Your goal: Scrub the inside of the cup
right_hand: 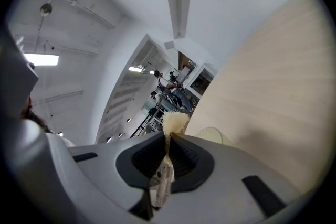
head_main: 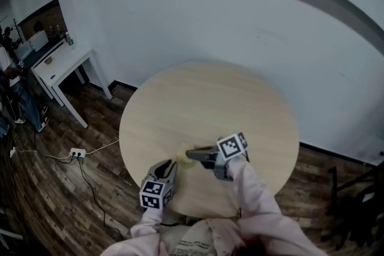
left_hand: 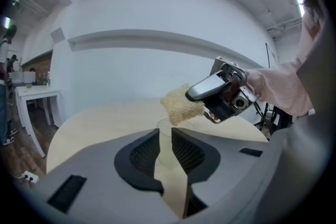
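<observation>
A clear plastic cup point(left_hand: 167, 150) stands on the round pale wooden table point(head_main: 210, 99) near its front edge. In the left gripper view my left gripper point(left_hand: 165, 134) has its jaws drawn in close on the cup, whose rim shows just above the tips. My right gripper point(left_hand: 193, 96) is shut on a yellow sponge point(left_hand: 181, 105) and holds it just above the cup's mouth. In the right gripper view the sponge point(right_hand: 175, 122) is squeezed between the jaws, and the cup point(right_hand: 212, 135) lies just beyond it to the right. In the head view both grippers point(head_main: 170, 163) point(head_main: 191, 154) meet over the table's near side.
A white desk point(head_main: 60, 66) stands at the far left by the wall, with a person point(head_main: 12, 87) beside it. A power strip point(head_main: 77, 153) and cables lie on the wood floor left of the table. A dark frame point(head_main: 354, 201) stands at the right.
</observation>
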Action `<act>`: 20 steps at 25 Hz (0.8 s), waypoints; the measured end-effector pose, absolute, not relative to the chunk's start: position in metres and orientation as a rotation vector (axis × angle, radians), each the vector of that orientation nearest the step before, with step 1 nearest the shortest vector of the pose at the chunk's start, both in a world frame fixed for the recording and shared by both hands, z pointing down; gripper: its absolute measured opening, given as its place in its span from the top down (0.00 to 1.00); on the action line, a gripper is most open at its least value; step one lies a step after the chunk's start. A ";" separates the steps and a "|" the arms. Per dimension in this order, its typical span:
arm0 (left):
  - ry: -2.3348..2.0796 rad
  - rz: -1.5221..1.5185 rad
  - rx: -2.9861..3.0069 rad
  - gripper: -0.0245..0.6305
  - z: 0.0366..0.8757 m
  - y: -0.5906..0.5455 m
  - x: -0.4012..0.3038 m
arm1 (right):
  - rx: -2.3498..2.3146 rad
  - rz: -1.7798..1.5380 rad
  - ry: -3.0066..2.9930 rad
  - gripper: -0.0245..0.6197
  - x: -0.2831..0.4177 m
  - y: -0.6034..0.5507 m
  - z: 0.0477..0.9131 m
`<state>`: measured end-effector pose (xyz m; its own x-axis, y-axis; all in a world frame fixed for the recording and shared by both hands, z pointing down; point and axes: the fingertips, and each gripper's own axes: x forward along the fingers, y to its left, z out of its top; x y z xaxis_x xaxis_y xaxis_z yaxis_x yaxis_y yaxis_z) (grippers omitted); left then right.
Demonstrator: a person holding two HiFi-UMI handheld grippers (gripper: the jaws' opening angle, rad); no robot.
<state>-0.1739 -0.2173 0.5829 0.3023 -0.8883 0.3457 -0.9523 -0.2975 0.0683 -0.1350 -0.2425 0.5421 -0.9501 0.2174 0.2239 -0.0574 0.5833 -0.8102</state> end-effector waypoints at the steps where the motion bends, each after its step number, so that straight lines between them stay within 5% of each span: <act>1: -1.686 0.354 2.306 0.87 0.579 -0.217 -0.174 | -0.145 1.259 -2.571 0.92 -0.136 -0.243 0.537; 20: -1.744 0.328 2.222 0.96 0.554 -0.196 -0.150 | -0.045 0.843 -2.922 0.92 -0.110 -0.225 0.510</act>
<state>-0.1498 -0.1957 0.5539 0.2386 -0.9035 0.3561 -0.9711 -0.2206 0.0910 -0.1104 -0.2253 0.5101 -0.9946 0.0560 0.0879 0.0005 0.8464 -0.5326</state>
